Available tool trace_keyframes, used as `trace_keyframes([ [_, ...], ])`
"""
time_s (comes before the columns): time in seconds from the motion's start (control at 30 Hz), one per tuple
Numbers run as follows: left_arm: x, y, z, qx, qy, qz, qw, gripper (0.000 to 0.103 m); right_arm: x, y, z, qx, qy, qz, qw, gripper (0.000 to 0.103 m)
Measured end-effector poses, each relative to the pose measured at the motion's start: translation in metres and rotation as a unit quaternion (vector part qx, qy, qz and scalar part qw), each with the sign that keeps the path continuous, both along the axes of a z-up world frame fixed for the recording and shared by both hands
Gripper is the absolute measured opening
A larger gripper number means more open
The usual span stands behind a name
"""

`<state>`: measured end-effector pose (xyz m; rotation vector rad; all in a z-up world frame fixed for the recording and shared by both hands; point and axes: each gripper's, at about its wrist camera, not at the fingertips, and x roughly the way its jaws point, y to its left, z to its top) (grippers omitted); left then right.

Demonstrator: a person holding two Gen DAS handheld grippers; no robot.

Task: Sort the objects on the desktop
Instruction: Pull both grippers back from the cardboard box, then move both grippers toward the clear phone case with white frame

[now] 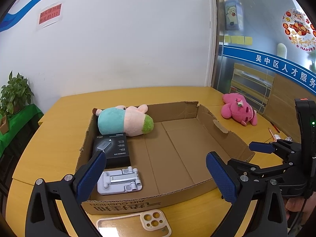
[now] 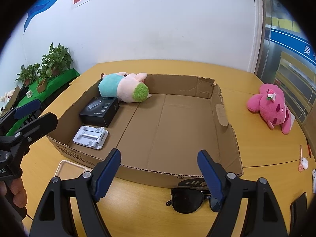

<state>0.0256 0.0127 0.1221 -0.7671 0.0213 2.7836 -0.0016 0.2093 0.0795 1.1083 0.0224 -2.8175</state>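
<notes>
A phone case lies nearest the left wrist camera, flat on the tabletop at 6 o'clock, just outside the near wall of the cardboard box. The left gripper hangs above it with its jaws spread wide and nothing between them. In the right wrist view the nearest thing is a pair of sunglasses, also on the tabletop against the box's near wall, at about 5 o'clock; the right gripper is likewise wide apart and empty, one blue pad partly covering a lens.

Three things already lie in the box, all along its left side: a plush pig in the far corner at 11 o'clock, a black charger carton just in front of it, and a grey folding phone stand nearest the front wall. The right half of the box floor is bare.

Left outside are the phone case, the sunglasses, a pink plush toy well apart at 2 o'clock, and a few small items at the right edge, too small to name. By this count the sorting looks roughly half done.
</notes>
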Motion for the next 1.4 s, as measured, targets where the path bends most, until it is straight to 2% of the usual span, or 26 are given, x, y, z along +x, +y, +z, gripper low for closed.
trace_keyframes([
  [0.4, -0.003, -0.006, -0.002, 0.001, -0.004, 0.004, 1.0, 0.102, -0.001, -0.003, 0.0, -0.002, -0.002, 0.004, 1.0, 0.08],
  [0.57, -0.005, -0.014, -0.008, 0.008, -0.018, 0.004, 0.9998, 0.102, -0.001, -0.006, -0.006, -0.02, -0.009, 0.021, 1.0, 0.08],
  [0.77, -0.001, -0.039, -0.033, 0.013, -0.062, -0.001, 0.998, 0.102, 0.005, -0.033, -0.022, -0.059, -0.037, 0.124, 0.99, 0.08],
  [0.87, 0.002, -0.056, -0.047, 0.025, -0.089, 0.004, 0.9957, 0.102, 0.002, -0.054, -0.044, -0.098, -0.09, 0.192, 0.972, 0.08],
  [1.0, 0.002, -0.085, -0.073, 0.078, -0.156, -0.01, 0.9846, 0.102, 0.001, -0.09, -0.084, -0.11, -0.158, 0.262, 0.946, 0.08],
  [1.13, 0.0, -0.111, -0.103, 0.097, -0.209, 0.01, 0.9732, 0.102, -0.008, -0.103, -0.109, -0.15, -0.194, 0.274, 0.93, 0.08],
  [1.2, -0.006, -0.12, -0.118, 0.114, -0.229, 0.011, 0.9667, 0.102, -0.016, -0.107, -0.117, -0.162, -0.201, 0.273, 0.927, 0.08],
  [1.3, -0.016, -0.129, -0.143, 0.161, -0.27, 0.001, 0.9494, 0.102, -0.026, -0.112, -0.127, -0.165, -0.209, 0.271, 0.925, 0.08],
  [1.37, -0.021, -0.13, -0.157, 0.161, -0.294, 0.007, 0.9421, 0.101, -0.03, -0.115, -0.128, -0.171, -0.205, 0.278, 0.923, 0.08],
  [1.4, -0.019, -0.129, -0.156, 0.16, -0.282, 0.005, 0.9459, 0.101, -0.031, -0.117, -0.127, -0.171, -0.202, 0.281, 0.923, 0.08],
])
